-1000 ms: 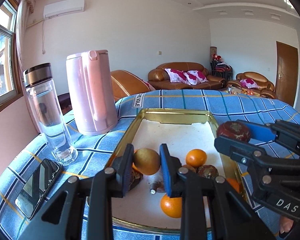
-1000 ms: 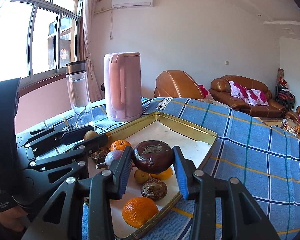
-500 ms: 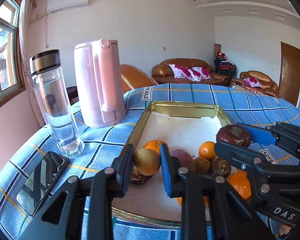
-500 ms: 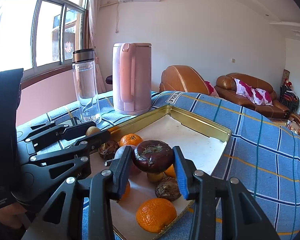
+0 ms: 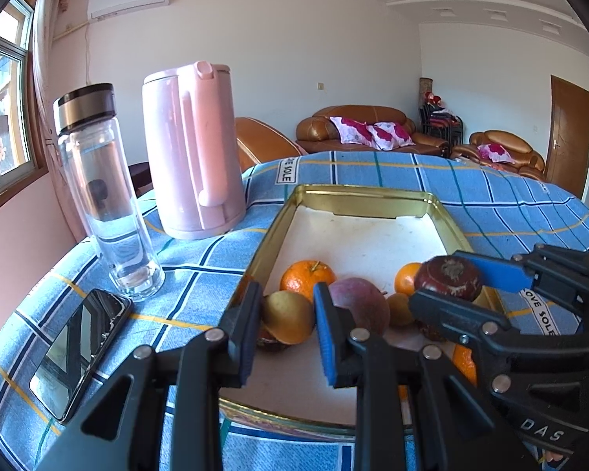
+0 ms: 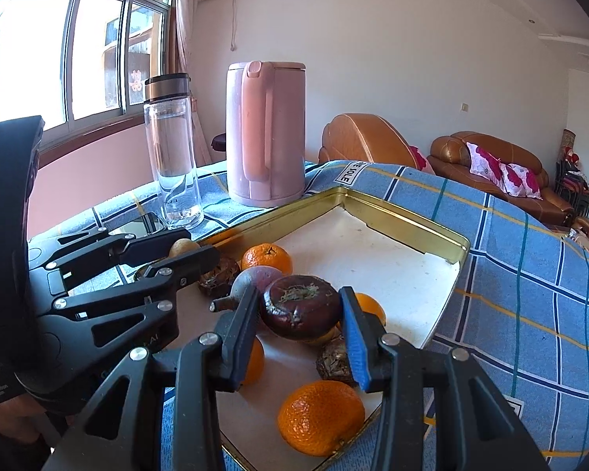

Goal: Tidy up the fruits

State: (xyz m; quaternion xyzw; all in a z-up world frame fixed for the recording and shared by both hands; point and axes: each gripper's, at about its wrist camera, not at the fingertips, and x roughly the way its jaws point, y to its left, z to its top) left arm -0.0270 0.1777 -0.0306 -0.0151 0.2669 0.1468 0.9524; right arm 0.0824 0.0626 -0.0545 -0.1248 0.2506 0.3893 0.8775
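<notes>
My left gripper (image 5: 282, 324) has its jaws clamped on a yellow-brown pear (image 5: 288, 320). My right gripper (image 6: 300, 324) grips a dark mangosteen (image 6: 300, 312) over the gold tray (image 6: 408, 223) of oranges (image 6: 321, 416).

Both wrist views look close, slightly downward, sharing the tray (image 5: 357, 192).

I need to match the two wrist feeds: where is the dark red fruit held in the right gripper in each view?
Left wrist view: the dark red fruit is right of centre, clamped in the right gripper, above the gold tray.
Right wrist view: lower centre, between the blue pads.
Shared landmark: the pink kettle, behind the tray's far left corner.
</notes>
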